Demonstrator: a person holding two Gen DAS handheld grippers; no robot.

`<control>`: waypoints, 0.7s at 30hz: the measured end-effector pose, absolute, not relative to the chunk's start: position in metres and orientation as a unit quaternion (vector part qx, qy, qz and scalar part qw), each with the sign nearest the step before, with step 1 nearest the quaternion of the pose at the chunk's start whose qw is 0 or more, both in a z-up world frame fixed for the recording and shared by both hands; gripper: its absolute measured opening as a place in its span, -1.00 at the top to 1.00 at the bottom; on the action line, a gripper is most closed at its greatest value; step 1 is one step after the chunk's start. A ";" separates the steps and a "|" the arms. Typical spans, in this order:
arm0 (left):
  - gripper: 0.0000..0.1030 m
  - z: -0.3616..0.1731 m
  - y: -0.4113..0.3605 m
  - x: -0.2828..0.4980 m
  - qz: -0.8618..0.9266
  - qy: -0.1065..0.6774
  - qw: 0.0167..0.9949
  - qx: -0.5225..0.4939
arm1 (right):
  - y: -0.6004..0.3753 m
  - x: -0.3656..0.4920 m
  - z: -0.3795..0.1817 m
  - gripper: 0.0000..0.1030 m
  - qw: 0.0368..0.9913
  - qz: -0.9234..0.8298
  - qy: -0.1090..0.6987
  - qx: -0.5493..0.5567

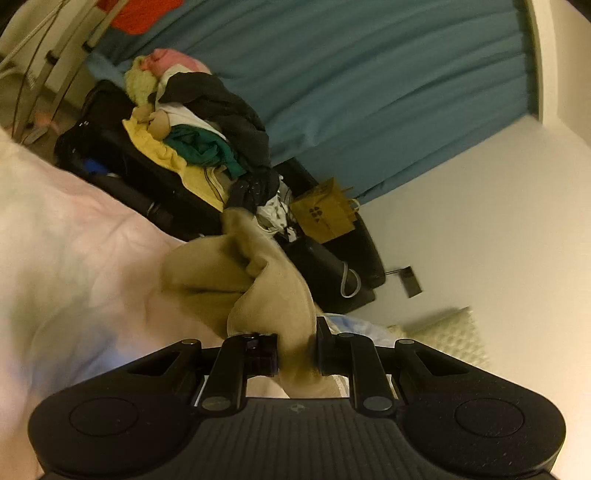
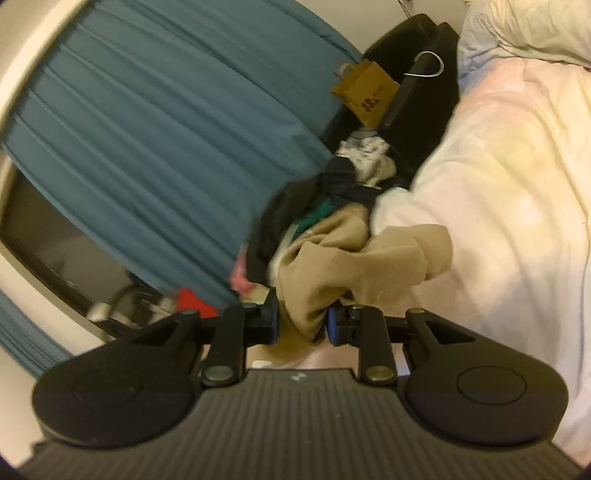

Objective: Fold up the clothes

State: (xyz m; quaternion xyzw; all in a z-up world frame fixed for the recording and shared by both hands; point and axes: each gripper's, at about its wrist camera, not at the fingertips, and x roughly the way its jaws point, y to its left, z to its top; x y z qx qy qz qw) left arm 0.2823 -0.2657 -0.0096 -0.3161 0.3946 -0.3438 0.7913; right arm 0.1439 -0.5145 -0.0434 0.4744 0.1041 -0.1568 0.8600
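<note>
A tan garment (image 1: 243, 280) hangs bunched in the air above a bed with a pale quilt (image 1: 74, 258). My left gripper (image 1: 295, 350) is shut on one part of the cloth, which runs down between its fingers. In the right wrist view the same tan garment (image 2: 351, 266) is crumpled in front of the camera, and my right gripper (image 2: 303, 325) is shut on another fold of it. Each view is tilted. A heap of other clothes (image 1: 195, 122) in black, green, yellow and pink lies beyond the bed's edge.
Teal curtains (image 1: 369, 74) hang behind the clothes heap. A brown paper bag (image 1: 325, 214) and black bags (image 1: 332, 266) stand by the white wall (image 1: 498, 221). Pillows (image 2: 517, 29) lie at the bed's head. The pale quilt (image 2: 498, 184) fills the right of the right wrist view.
</note>
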 end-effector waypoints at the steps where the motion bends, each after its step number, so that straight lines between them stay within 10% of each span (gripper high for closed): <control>1: 0.63 -0.025 -0.273 0.284 -0.344 0.399 0.793 -0.305 | -0.518 0.147 -0.061 0.47 0.859 -0.163 0.112 0.472; 11: 0.53 -0.136 -0.250 0.244 -0.350 0.451 0.800 -0.182 | -0.491 0.088 -0.219 0.46 0.821 -0.166 0.200 0.509; 21: 0.19 -0.090 -0.209 0.180 -0.359 0.425 0.826 -0.085 | -0.465 0.039 -0.156 0.42 0.806 -0.178 0.258 0.503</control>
